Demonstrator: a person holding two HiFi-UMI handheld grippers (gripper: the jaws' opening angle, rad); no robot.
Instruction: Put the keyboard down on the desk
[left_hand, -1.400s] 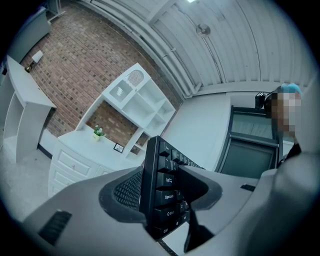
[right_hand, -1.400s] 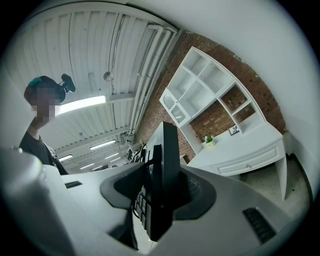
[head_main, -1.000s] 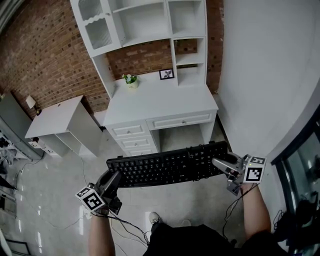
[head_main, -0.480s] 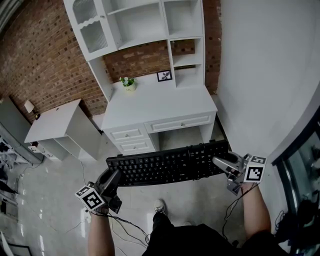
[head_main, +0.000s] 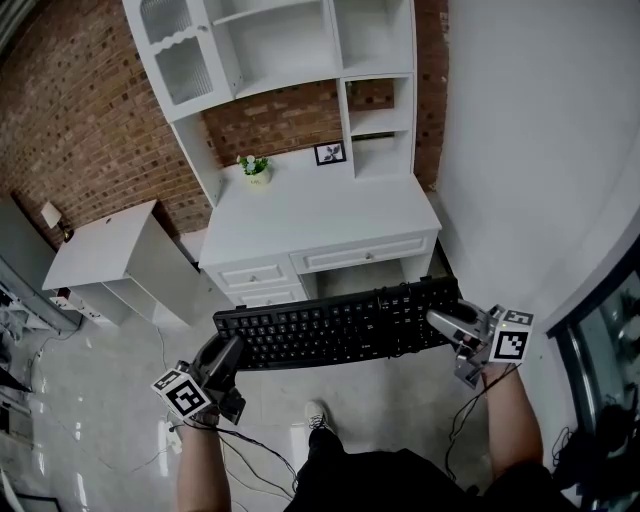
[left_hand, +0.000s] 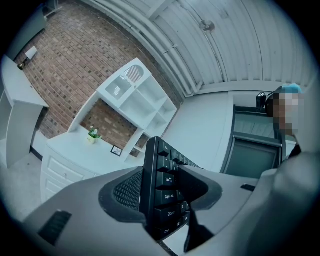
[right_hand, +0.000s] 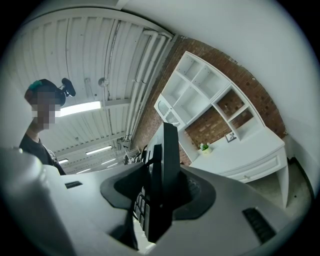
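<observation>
A long black keyboard (head_main: 335, 325) hangs level in the air in front of the white desk (head_main: 320, 215), carried between both grippers. My left gripper (head_main: 228, 350) is shut on its left end, and the left gripper view shows that end of the keyboard (left_hand: 162, 192) clamped edge-on between the jaws. My right gripper (head_main: 445, 323) is shut on the right end, and the right gripper view shows the keyboard (right_hand: 162, 185) edge-on in the jaws. The desk top lies beyond the keyboard, in the head view's upper middle.
On the desk stand a small potted plant (head_main: 255, 167) and a framed picture (head_main: 329, 153), under a white hutch (head_main: 290, 50). A low white cabinet (head_main: 110, 260) is at left before the brick wall. A white wall (head_main: 540, 150) runs along the right. Cables (head_main: 250, 450) trail on the floor.
The keyboard and both grippers keep the same place in the head view. The desk and cabinet have shifted slightly, as the head camera moved.
</observation>
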